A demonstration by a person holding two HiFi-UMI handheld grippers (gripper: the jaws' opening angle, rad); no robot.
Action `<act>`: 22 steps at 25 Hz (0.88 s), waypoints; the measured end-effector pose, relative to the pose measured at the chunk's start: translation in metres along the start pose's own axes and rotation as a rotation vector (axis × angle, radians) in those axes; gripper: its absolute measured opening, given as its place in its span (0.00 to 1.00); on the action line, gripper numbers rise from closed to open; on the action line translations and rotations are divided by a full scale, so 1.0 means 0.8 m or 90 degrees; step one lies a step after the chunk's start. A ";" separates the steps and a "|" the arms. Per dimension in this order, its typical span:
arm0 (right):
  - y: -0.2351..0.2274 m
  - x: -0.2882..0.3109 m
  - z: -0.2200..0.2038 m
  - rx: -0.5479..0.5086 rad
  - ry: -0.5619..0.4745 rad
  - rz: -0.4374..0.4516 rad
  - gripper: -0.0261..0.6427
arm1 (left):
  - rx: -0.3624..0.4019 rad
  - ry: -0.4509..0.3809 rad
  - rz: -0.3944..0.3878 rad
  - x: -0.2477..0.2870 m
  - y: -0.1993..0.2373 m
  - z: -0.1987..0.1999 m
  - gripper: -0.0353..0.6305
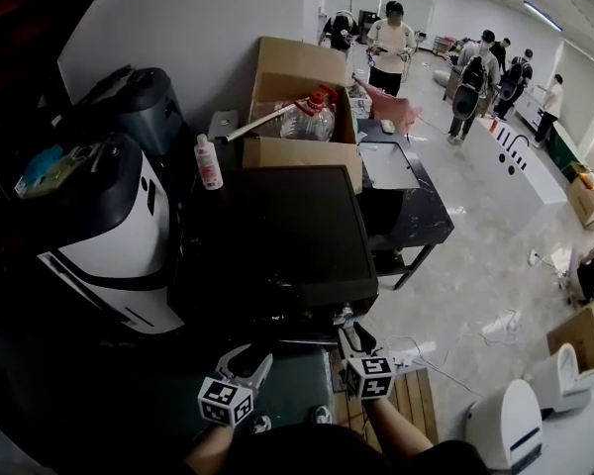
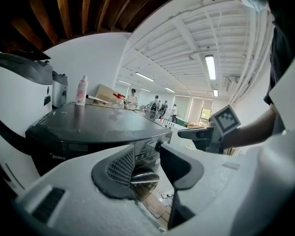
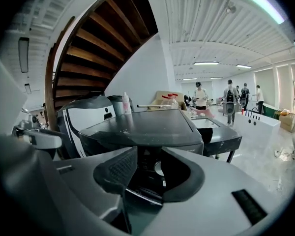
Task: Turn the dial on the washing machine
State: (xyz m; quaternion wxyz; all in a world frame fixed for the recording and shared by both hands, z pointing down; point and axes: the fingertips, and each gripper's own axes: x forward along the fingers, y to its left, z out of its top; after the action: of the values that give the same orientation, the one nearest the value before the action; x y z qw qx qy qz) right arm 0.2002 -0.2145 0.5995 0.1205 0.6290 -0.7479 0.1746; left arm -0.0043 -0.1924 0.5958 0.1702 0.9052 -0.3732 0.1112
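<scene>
Rigid and probably slick, the dial [image 3: 159, 168], on the near front of the washing machine [image 1: 277, 236] toward its right, sits untouched between the unclenched jaws of the right gripper [image 3: 147, 157]: pinch its rim; the left gripper [image 2: 146, 154] gapes empty.

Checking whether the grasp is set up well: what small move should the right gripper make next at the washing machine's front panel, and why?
Probably ease the right gripper forward a little, then close it on the dial. Its jaws stand apart, and the silver dial on the washing machine shows in the gap just beyond them, apparently not yet clasped.
</scene>
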 end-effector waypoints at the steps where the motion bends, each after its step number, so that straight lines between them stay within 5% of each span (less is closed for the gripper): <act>1: 0.004 -0.008 0.004 0.002 -0.008 -0.007 0.24 | 0.006 0.003 -0.009 -0.001 0.000 0.002 0.29; 8: 0.036 -0.060 0.031 0.029 -0.076 -0.061 0.04 | 0.055 -0.002 -0.061 -0.013 0.004 0.016 0.16; 14: 0.069 -0.093 0.037 0.061 -0.112 -0.085 0.04 | 0.078 -0.014 -0.109 -0.030 0.006 0.019 0.06; 22: 0.114 -0.122 0.026 0.084 -0.140 -0.116 0.04 | 0.102 -0.008 -0.154 -0.060 0.012 0.015 0.06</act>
State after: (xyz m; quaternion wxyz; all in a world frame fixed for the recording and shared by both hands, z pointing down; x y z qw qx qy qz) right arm 0.1292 -0.1222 0.5319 0.0113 0.7163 -0.6832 0.1419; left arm -0.0433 -0.1726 0.5715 0.1075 0.9549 -0.2522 0.1136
